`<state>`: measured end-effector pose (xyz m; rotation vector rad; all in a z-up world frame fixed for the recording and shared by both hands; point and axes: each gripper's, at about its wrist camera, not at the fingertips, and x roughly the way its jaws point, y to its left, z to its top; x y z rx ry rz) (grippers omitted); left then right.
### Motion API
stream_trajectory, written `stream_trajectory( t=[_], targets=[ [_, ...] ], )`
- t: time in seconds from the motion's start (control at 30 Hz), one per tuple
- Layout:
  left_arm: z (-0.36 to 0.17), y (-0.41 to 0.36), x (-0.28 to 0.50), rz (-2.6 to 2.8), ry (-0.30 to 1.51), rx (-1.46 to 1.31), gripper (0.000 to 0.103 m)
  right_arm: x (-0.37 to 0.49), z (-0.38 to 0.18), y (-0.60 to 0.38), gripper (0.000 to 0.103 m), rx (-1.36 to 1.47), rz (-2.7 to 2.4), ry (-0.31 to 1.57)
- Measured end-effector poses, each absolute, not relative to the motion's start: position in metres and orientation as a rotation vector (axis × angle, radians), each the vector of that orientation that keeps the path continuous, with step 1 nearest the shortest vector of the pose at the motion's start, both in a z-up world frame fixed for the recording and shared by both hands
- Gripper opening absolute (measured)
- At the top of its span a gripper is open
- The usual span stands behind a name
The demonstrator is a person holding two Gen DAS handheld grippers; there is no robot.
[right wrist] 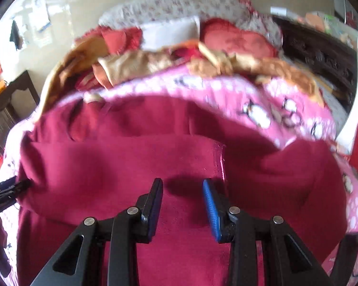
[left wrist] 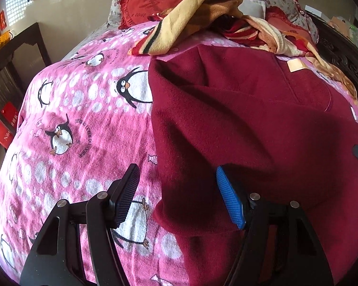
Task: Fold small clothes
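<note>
Two grippers over bed. Left gripper (left wrist: 177, 196) spread wide, nothing pinched, straddling left edge of dark red sweater (left wrist: 238, 119). Right gripper (right wrist: 182, 205) parted, narrower gap, nothing between pads, hovering above sweater middle. Sweater lies partly folded on pink penguin blanket (left wrist: 83, 119); yellow-red cloth heap (left wrist: 202, 12) near pillows.

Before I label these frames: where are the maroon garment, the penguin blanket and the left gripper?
maroon garment (left wrist: 262, 119): left wrist view, middle of its flat top layer.
penguin blanket (left wrist: 83, 109): left wrist view, bare pink area.
left gripper (left wrist: 179, 197): left wrist view, midway between open fingertips.
</note>
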<state>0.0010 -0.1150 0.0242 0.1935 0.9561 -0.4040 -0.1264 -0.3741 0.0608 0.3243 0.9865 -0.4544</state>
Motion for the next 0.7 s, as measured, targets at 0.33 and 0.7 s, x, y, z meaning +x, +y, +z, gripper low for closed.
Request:
stream_trajectory(
  t=[0.33, 0.7],
  targets=[
    [0.048, -0.113, -0.019, -0.432, 0.938, 0.181, 0.068, -0.173, 0.094, -0.384, 0.033, 0.356, -0.430, 0.912],
    [0.059, -0.125, -0.058, -0.519, 0.936, 0.184, 0.068, -0.282, 0.114, -0.410, 0.046, 0.444, -0.555, 0.916]
  ],
)
